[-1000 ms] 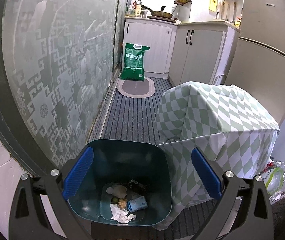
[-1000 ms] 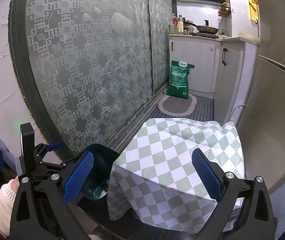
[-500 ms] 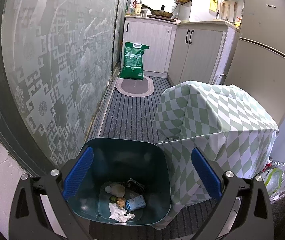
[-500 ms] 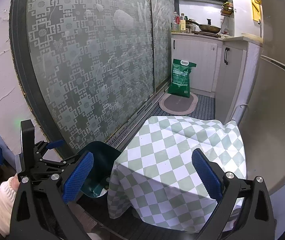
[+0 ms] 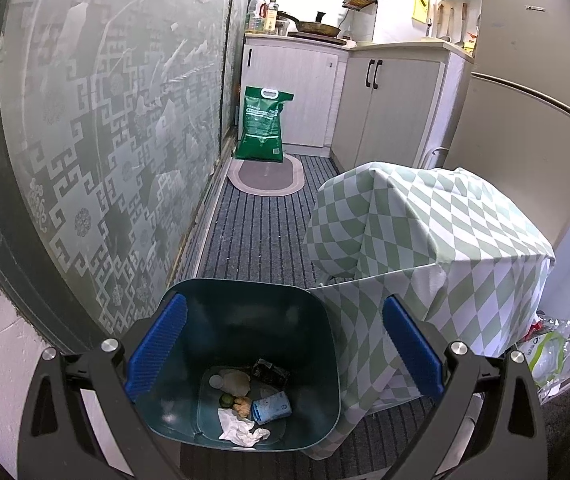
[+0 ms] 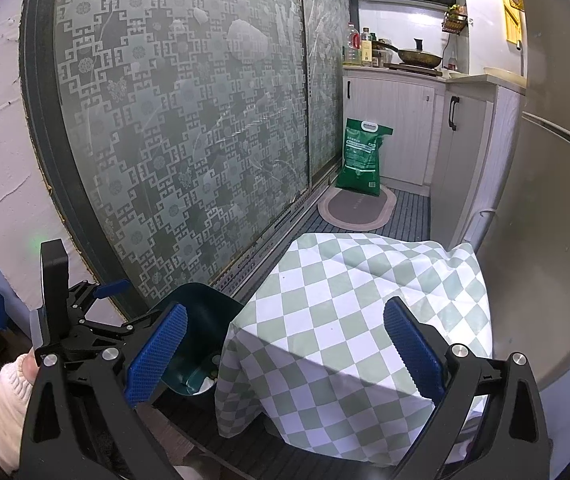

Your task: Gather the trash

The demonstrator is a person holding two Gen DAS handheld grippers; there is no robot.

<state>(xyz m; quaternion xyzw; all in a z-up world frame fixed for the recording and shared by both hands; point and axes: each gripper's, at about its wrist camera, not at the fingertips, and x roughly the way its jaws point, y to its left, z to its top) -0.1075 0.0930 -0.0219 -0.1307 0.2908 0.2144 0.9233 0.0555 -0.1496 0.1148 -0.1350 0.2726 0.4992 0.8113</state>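
Note:
A dark teal trash bin (image 5: 309,304) stands on the floor beside a small table. At its bottom lie a crumpled white tissue (image 5: 241,432), a blue wrapper (image 5: 271,402), a black wrapper (image 5: 269,372) and food scraps. My left gripper (image 5: 283,354) is open and empty, held above the bin's mouth. My right gripper (image 6: 283,354) is open and empty above the table's front edge; the bin (image 6: 201,320) shows at its left, and the left gripper's body (image 6: 77,320) beside it.
The table (image 5: 425,232) wears a green-white checkered cloth (image 6: 365,300). A patterned glass sliding door (image 5: 105,140) runs along the left. A green sack (image 5: 263,124) and oval mat (image 5: 267,178) lie at the far end by white cabinets. A fridge (image 5: 533,100) stands right; plastic bags (image 5: 549,356) lie below it.
Both grippers have risen and drawn back slightly, so the bin and table sit lower and smaller in view. Both stay open and empty.

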